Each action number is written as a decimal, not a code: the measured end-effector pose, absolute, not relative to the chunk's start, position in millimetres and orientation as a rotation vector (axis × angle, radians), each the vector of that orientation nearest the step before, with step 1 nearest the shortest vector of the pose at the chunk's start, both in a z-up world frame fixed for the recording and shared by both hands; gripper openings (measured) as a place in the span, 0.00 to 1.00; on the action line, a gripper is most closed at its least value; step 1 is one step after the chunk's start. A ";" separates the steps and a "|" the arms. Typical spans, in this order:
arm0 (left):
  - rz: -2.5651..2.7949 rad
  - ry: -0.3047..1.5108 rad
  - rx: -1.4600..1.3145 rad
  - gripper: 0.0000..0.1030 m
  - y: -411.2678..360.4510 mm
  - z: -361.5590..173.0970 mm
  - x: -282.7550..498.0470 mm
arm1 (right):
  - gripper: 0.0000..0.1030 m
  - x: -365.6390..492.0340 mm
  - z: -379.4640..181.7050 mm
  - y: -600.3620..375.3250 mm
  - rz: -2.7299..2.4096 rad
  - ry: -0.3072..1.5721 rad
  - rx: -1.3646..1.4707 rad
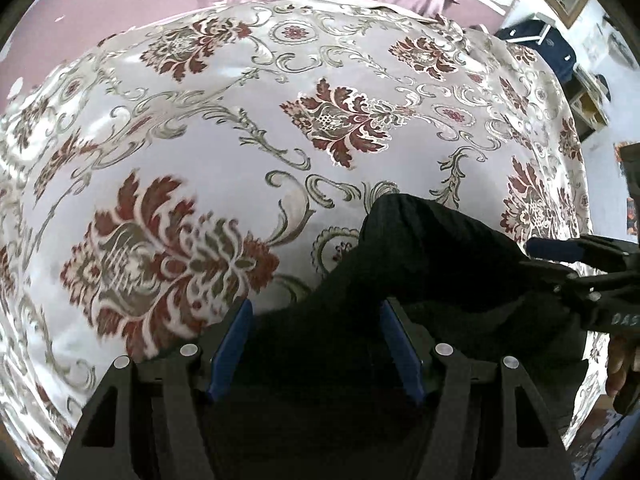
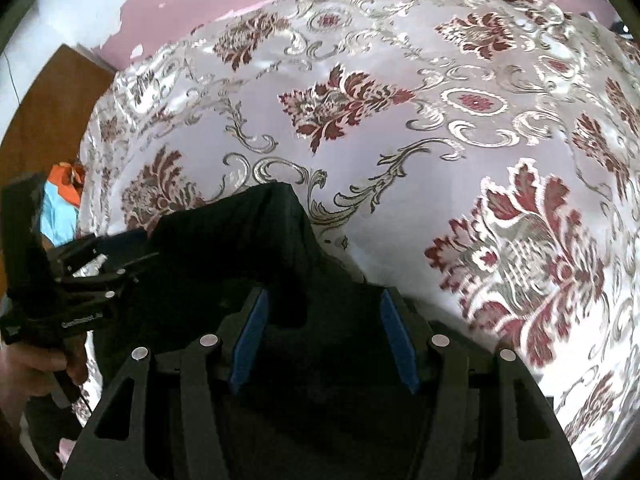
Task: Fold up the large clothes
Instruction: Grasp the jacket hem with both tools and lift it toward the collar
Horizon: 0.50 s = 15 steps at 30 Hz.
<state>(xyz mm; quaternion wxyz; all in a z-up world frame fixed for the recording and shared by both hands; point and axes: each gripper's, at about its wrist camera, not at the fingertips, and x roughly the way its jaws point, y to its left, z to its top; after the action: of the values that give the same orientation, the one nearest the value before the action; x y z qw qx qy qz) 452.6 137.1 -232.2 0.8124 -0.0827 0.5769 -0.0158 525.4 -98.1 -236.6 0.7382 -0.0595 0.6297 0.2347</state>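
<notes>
Bright daylight, glare on the satin bedspread (image 1: 208, 152), blurred fisheye edges.

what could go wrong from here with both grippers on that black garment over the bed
1. The black garment is bunched between both grippers, so the fold could come out lopsided.
2. The left gripper and right gripper are close together; they could collide.
3. The glossy floral bedspread looks slick, so the garment may slide when laid down.

Both wrist cameras look steeply down, close over a bedspread (image 1: 224, 128) with a dark garment (image 1: 420, 264) beneath. Each faces forward between its own blue pads. They share the garment, and each sees the other gripper at its edge.
</notes>
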 end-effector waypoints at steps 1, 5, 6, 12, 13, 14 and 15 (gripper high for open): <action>-0.043 1.239 -0.174 0.62 137.6 -235.5 456.5 | 0.51 527.2 -240.2 -95.9 0.516 1.392 -0.136; -0.056 1.280 -0.162 0.34 140.8 -249.0 464.8 | 0.27 531.9 -255.3 -86.8 0.515 1.413 -0.185; -0.065 1.288 -0.172 0.28 143.0 -252.4 465.5 | 0.20 532.4 -258.0 -84.8 0.517 1.416 -0.190; -0.097 1.261 -0.180 0.10 147.5 -254.2 461.0 | 0.07 531.9 -252.9 -79.4 0.549 1.383 -0.245; -0.102 1.246 -0.184 0.09 149.3 -250.1 456.9 | 0.07 531.5 -249.9 -81.5 0.555 1.378 -0.236; -0.106 1.234 -0.188 0.09 151.0 -246.3 453.8 | 0.06 530.8 -245.9 -84.7 0.555 1.372 -0.225; -0.109 1.225 -0.192 0.09 152.5 -243.4 451.8 | 0.06 530.1 -241.8 -88.6 0.558 1.367 -0.210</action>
<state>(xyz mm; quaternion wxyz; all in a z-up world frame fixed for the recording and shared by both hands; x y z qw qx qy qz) 451.8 152.5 -243.4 0.8124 -0.0900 0.5739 -0.0513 530.1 -88.6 -241.8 0.7348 -0.0954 0.6217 0.2537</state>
